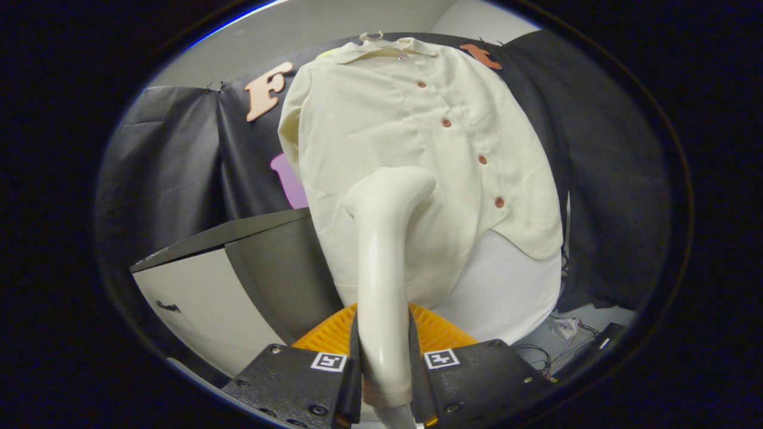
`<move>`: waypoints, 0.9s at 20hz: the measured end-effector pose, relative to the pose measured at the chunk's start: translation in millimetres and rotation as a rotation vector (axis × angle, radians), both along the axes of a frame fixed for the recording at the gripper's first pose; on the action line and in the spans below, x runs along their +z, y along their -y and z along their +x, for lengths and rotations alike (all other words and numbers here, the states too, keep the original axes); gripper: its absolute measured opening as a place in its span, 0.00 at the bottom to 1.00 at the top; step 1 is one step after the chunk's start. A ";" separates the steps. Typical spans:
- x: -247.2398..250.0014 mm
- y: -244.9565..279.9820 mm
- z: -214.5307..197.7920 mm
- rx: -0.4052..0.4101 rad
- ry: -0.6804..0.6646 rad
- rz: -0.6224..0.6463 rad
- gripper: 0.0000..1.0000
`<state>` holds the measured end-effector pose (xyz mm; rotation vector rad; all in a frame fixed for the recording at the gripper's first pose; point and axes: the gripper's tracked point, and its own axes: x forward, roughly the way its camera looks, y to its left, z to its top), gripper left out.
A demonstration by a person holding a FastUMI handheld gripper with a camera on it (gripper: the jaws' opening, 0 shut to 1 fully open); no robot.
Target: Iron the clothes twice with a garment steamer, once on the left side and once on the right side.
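My gripper [384, 369] clamps both fingers on the smooth, curved cream steamer [381, 262]; its head meets the buttoned cream shirt [411, 155] hanging just ahead.

Gripper view. The gripper [384, 369] has both fingers [310, 372] pressed against the cream handle of the garment steamer [381, 262], which rises between them and curves at its top toward the shirt [411, 155]. The steamer head lies against, or just in front of, the lower middle of the shirt; contact cannot be judged. The cream shirt hangs on a hanger [371, 36] before the black cloth wall [608, 179], its row of brown buttons [446, 123] running down beside the steamer head. An orange ribbed object [334, 333] sits just beyond the fingers. A white cabinet [197, 298] with a dark top stands beside the shirt. Cables [566, 328] lie on the floor below the shirt's far hem.
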<state>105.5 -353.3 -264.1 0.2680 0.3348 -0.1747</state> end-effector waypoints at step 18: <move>38.5 29.5 -55.5 -0.059 0.017 0.002 0.33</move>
